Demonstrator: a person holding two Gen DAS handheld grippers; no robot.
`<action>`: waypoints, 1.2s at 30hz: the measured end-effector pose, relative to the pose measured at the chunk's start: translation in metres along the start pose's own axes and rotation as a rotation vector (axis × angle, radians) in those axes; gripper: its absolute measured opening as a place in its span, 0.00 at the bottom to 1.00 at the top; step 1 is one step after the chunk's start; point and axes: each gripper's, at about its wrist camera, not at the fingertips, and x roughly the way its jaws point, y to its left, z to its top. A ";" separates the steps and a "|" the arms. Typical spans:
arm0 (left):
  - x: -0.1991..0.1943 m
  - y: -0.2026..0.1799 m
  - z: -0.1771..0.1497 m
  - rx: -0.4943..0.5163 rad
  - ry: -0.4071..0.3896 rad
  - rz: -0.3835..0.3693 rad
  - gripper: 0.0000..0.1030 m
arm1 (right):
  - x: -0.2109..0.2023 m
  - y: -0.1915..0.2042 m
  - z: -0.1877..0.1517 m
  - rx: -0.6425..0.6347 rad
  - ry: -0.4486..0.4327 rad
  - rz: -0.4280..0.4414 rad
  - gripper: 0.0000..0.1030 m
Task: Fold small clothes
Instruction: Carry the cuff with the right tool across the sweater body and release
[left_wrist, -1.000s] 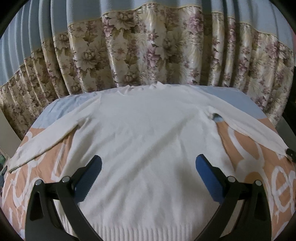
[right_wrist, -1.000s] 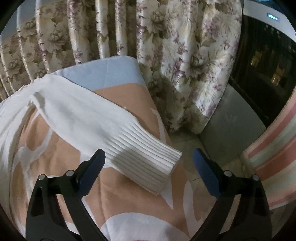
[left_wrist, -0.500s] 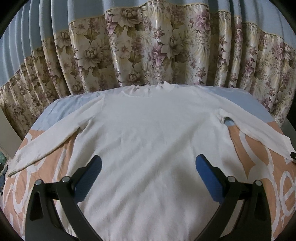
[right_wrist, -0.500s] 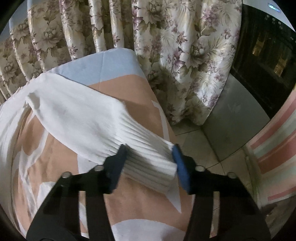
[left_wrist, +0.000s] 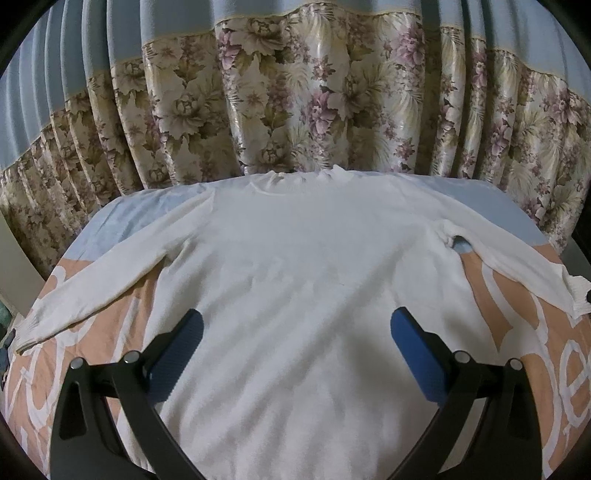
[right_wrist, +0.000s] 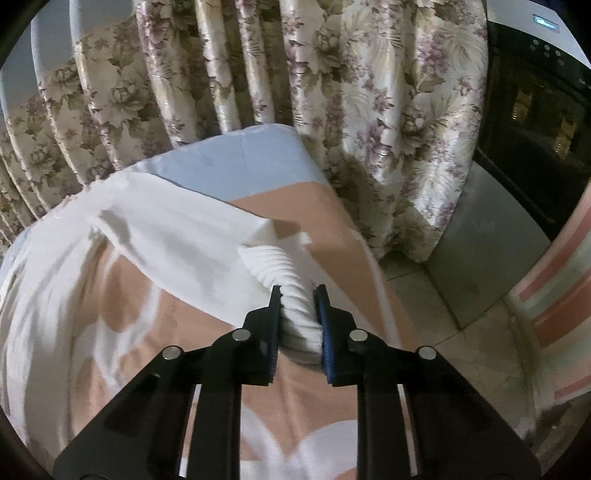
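Right tool (right_wrist: 297, 295) closing on ribbed cuff (right_wrist: 280, 269), cuff end hidden, sweater (left_wrist: 295, 295) hem cut off

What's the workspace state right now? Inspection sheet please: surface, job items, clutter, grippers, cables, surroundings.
Surface: bed cover, orange with white lettering, light blue at the far end.
Job's things: white sweater spread flat, collar at the far end; ribbed cuff of one sleeve bunched and raised.
Clutter: nothing seen.
Grippers: left gripper open over the sweater's body; right gripper closing, pads pressing the cuff.
Cables: nothing seen.
Surroundings: floral curtain behind the bed; dark cabinet, tiled floor, striped fabric to the right.
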 end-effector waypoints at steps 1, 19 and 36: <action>0.000 0.003 0.001 -0.004 -0.001 0.002 0.98 | 0.000 0.006 0.001 0.004 0.002 0.014 0.18; 0.016 0.081 0.010 -0.030 -0.006 0.057 0.98 | 0.052 0.198 0.018 -0.076 0.044 0.233 0.18; 0.089 0.177 0.052 -0.026 0.010 0.140 0.98 | 0.108 0.380 0.040 -0.204 0.059 0.233 0.18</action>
